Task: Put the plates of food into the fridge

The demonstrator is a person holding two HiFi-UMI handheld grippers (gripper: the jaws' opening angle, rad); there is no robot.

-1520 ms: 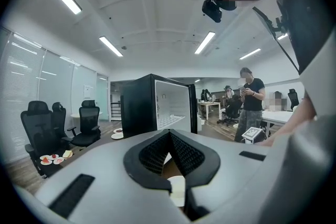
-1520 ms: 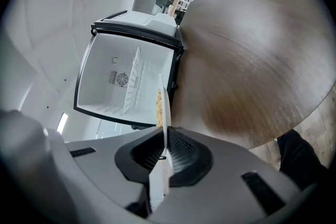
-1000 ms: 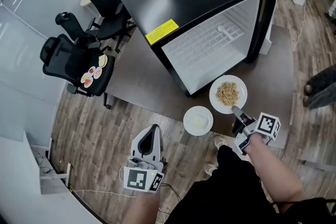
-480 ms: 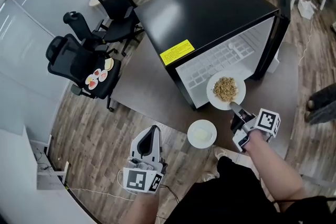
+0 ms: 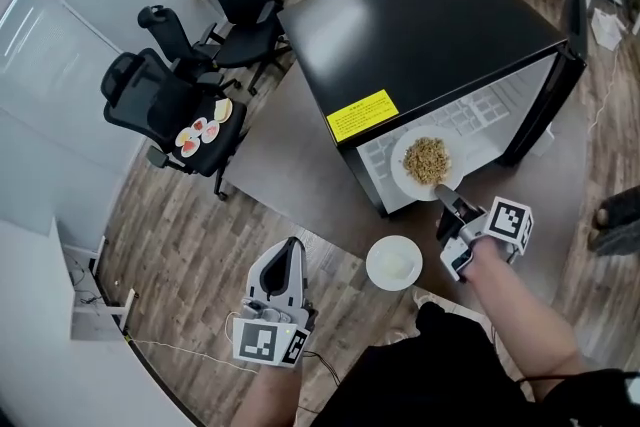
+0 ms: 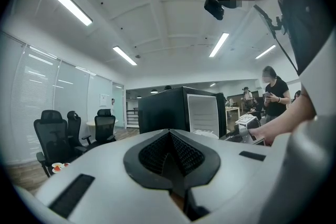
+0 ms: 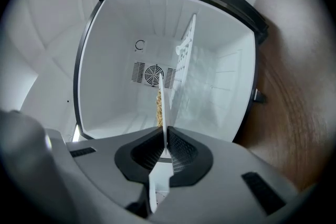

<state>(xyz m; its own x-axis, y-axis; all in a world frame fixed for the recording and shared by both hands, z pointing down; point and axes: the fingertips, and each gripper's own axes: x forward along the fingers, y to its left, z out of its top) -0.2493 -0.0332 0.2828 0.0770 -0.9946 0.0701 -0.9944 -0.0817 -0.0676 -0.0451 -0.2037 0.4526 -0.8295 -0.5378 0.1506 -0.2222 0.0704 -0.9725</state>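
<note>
At the fridge (image 5: 430,35) opening: plate of food (image 5: 428,163), near rim clamped tight in right gripper (image 5: 449,202) jaws, held level. Only in right gripper view: plate (image 7: 163,107) edge-on between the pads, white fridge interior straight ahead, fan grille (image 7: 155,75) on back wall. Only in head view: second plate (image 5: 394,262) on bench (image 5: 290,155) just in front of fridge; left gripper (image 5: 291,250) well back from fridge. Left gripper view: jaws closed together, nothing between, fridge seen side-on, door open.
</note>
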